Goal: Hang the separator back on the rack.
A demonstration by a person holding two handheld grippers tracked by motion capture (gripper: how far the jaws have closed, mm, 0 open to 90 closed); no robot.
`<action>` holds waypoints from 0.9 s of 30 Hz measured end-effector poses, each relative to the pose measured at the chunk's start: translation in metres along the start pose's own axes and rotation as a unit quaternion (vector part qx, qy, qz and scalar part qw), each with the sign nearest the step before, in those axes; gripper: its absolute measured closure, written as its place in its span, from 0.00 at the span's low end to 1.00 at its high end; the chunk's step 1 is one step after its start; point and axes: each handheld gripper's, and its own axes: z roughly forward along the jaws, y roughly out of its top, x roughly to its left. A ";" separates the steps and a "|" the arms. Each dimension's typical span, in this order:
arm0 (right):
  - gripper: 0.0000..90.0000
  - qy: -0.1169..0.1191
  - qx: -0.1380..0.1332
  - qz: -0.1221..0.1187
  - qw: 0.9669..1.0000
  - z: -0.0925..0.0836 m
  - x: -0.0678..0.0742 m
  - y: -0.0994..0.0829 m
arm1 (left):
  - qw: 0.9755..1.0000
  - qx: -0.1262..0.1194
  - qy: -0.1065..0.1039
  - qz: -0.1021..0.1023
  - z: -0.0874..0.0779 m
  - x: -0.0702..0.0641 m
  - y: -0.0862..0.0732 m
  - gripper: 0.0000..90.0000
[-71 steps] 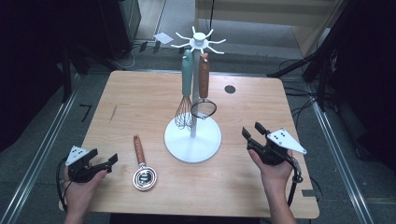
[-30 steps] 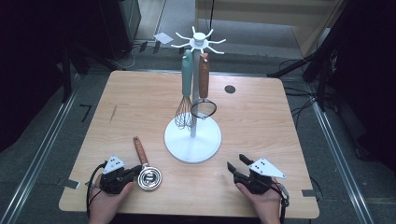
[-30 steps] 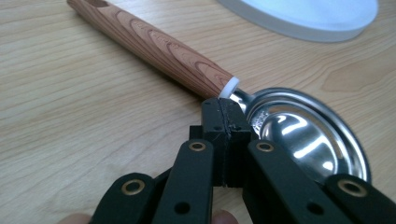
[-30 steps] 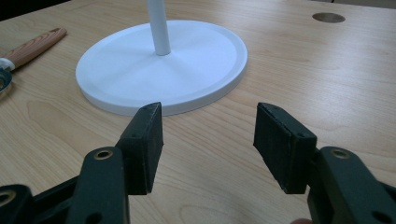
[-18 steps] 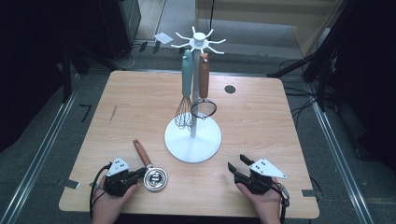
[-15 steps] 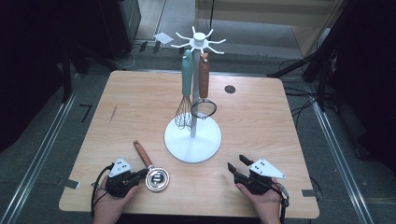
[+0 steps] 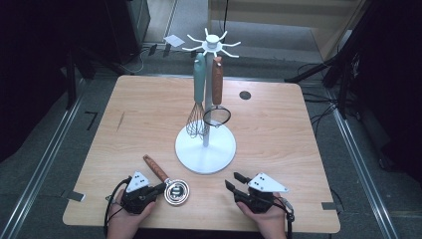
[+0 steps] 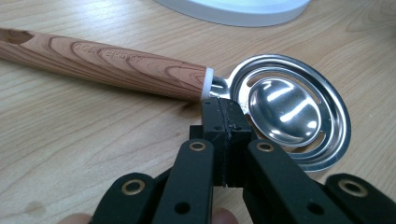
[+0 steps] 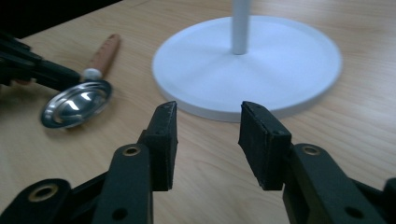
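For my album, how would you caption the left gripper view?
Left gripper, jaws shut, meets the wooden-handled egg separator on the table.

A light wood-grain worktop (image 7: 278, 134) with rounded corners stands on a grey floor (image 7: 45, 164). Metal rails (image 7: 358, 164) run along the floor on both sides. Black cables (image 7: 318, 112) trail at the right. Beyond the far edge stands a pale wooden cabinet (image 7: 278, 20), with dark furniture (image 7: 124, 25) at the left.
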 end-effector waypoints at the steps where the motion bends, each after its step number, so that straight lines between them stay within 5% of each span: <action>1: 0.68 0.010 -0.001 0.003 1.000 0.004 0.005 0.001 | 1.000 0.001 0.000 0.000 0.000 -0.001 0.000 1.00; 10: 0.99 0.078 0.039 -0.008 0.996 0.040 0.041 0.008 | 1.000 0.003 -0.004 0.009 0.006 -0.010 0.003 1.00; 17: 1.00 0.104 0.084 -0.045 0.990 0.066 0.067 0.014 | 1.000 0.005 -0.012 0.016 0.010 -0.018 0.004 1.00; 27: 1.00 0.108 0.136 -0.059 0.983 0.086 0.073 0.011 | 1.000 -0.002 -0.020 0.017 0.006 -0.015 0.005 1.00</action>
